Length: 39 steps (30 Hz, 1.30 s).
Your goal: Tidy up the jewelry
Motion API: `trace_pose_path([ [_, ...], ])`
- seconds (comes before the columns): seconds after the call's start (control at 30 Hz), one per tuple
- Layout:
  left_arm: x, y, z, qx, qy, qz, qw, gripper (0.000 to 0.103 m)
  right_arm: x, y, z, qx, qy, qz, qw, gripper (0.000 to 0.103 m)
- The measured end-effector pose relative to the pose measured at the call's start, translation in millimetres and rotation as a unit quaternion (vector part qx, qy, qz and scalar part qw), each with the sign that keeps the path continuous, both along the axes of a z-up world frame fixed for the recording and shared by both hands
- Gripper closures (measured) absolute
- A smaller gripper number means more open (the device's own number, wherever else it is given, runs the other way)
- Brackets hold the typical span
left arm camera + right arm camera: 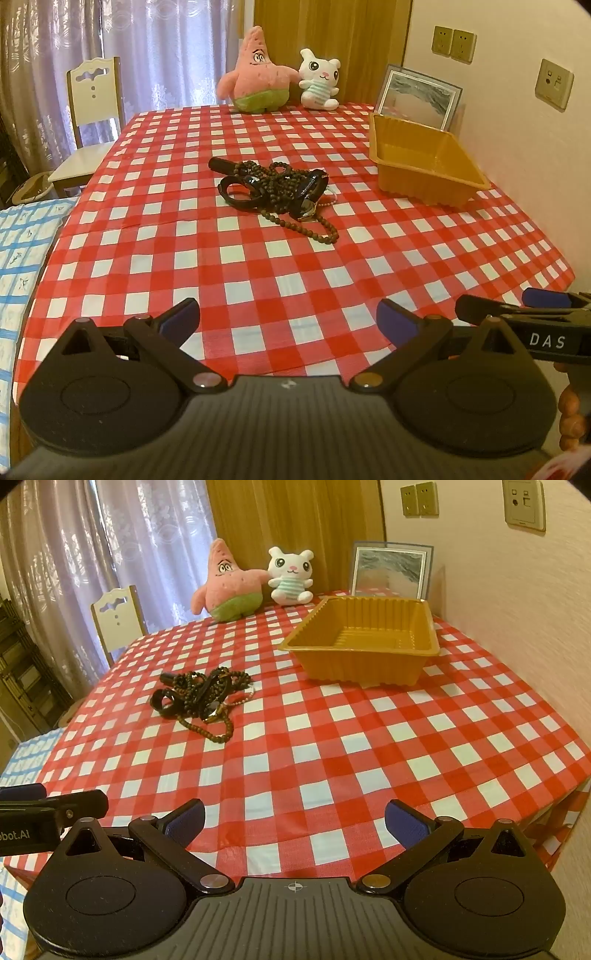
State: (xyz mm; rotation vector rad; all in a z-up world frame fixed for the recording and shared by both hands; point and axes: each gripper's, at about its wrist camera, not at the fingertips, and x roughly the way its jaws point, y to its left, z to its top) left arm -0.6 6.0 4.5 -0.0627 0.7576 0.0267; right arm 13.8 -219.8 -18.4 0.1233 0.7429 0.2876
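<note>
A tangled pile of dark jewelry (275, 190) (201, 699), with bead strings, black bangles and a thin pale chain, lies in the middle of the red-and-white checked tablecloth (295, 277) (332, 738). An empty golden plastic tray (424, 177) (364, 664) stands to the right of the pile. My left gripper (288, 319) hovers open over the table's near edge, well short of the pile, nothing between its fingers. My right gripper (293, 821) is likewise open and empty at the near edge. Each gripper shows at the edge of the other's view.
A pink star plush (255, 74) (227, 583) and a white bunny plush (319, 79) (291, 576) sit at the table's far end beside a framed picture (417, 96) (391, 570). A white chair (92, 122) (118, 618) stands far left. The wall runs along the right.
</note>
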Motion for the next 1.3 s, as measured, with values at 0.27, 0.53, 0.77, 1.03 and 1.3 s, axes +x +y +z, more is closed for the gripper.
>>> trace_pose_path([
  [0.27,-2.6,-1.0,2.7,-0.001,-0.001,0.001,1.0,0.001,-0.2,0.0,0.4,0.0,0.0,0.0,1.0,0.0],
  [0.53,-2.4,-1.1,2.9,-0.001,0.0,0.001,1.0,0.001,-0.3,0.0,1.0,0.001,-0.001,0.0,1.0,0.0],
  [0.77,-2.4,-1.3,2.4,-0.002,-0.001,0.002,1.0,0.001,-0.1,0.3,1.4,0.001,-0.001,0.0,1.0,0.0],
  [1.03,-2.4,-1.2,2.4,-0.002,-0.001,0.001,1.0,0.001,0.2,0.9,1.7,0.0,-0.001,0.0,1.0,0.0],
  [1.3,-2.5,-1.2,2.2,-0.003,-0.002,0.001,1.0,0.001,0.5,1.5,2.2,0.0,-0.002,0.0,1.0,0.0],
])
